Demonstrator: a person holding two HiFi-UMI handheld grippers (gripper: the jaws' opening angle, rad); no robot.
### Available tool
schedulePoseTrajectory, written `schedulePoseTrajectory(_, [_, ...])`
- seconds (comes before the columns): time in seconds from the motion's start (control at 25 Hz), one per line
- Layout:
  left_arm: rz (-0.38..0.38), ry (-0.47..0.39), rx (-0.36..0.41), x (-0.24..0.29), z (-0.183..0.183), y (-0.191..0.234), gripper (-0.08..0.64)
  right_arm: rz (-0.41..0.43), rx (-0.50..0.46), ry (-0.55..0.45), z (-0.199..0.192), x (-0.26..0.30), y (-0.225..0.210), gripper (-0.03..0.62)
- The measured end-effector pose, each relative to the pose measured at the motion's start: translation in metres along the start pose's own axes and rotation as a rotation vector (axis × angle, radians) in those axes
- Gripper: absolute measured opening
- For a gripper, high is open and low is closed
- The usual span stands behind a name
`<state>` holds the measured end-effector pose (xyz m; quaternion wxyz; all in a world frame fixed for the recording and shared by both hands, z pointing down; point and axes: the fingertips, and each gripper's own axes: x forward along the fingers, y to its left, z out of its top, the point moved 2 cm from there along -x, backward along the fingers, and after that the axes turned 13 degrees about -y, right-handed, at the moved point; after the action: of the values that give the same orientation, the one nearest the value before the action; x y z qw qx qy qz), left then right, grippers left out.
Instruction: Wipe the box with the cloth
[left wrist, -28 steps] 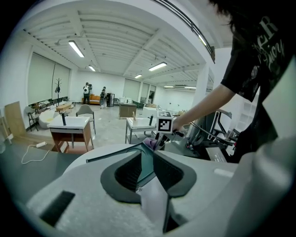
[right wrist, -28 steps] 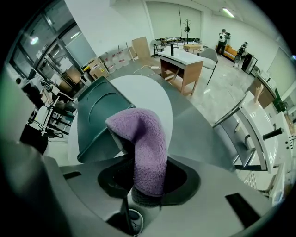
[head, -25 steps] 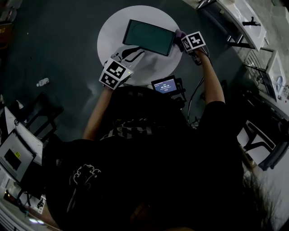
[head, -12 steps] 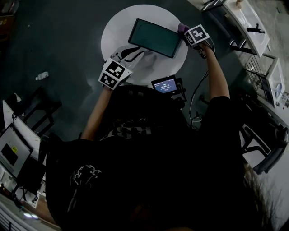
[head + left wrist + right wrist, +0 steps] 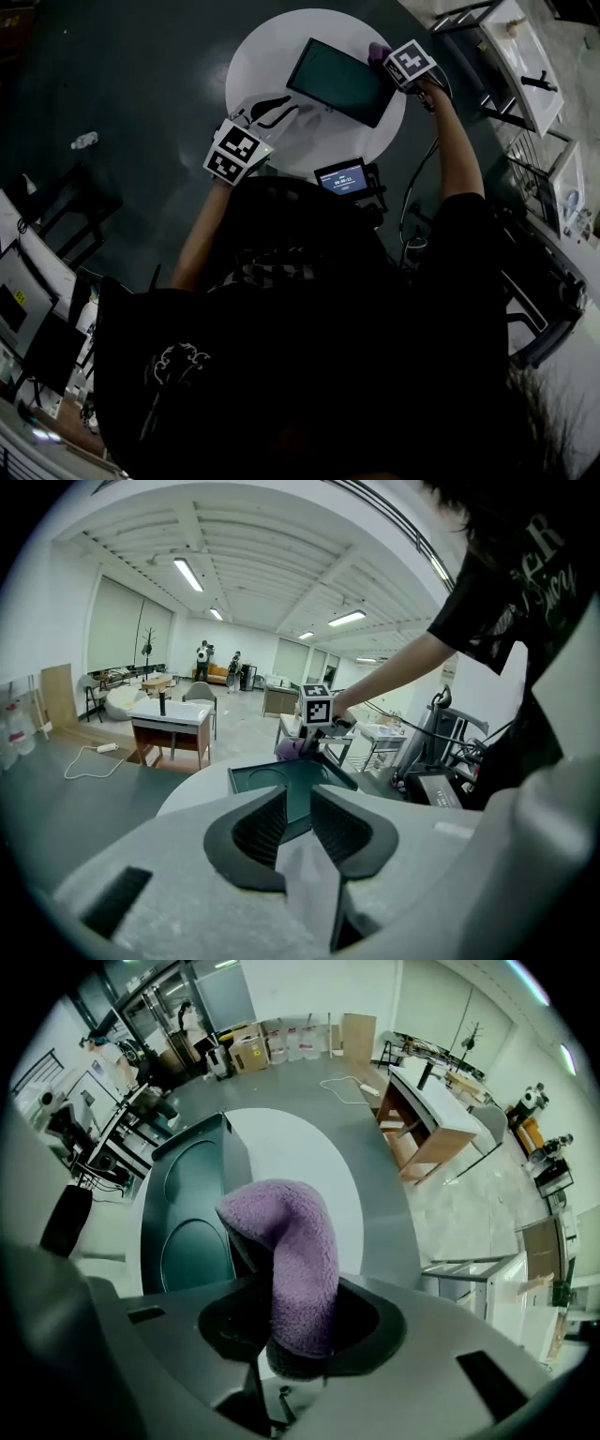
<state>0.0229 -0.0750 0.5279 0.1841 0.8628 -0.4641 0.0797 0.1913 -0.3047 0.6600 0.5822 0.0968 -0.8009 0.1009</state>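
The shallow dark-green box (image 5: 339,82), empty but for round recesses in its floor, lies toward the far right edge of the round white surface (image 5: 267,52). The right tongs (image 5: 386,64) pinch a purple cloth (image 5: 295,1241) at the box's right corner. The left tongs (image 5: 298,817) are spread and empty near the surface's near-left edge.

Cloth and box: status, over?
Right hand-held gripper shut on purple cloth, at far corner of green box. Left hand-held gripper open, by box's near edge. Nothing blocking.
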Motion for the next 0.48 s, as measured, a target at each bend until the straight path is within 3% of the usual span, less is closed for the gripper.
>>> schedulePoseTrajectory(0.48, [0.063, -0.016, -0.034, -0.017, -0.002, 0.018, 0.075, 0.014, -0.111, -0.032, 0.067, 0.015, 0.008, 0.110])
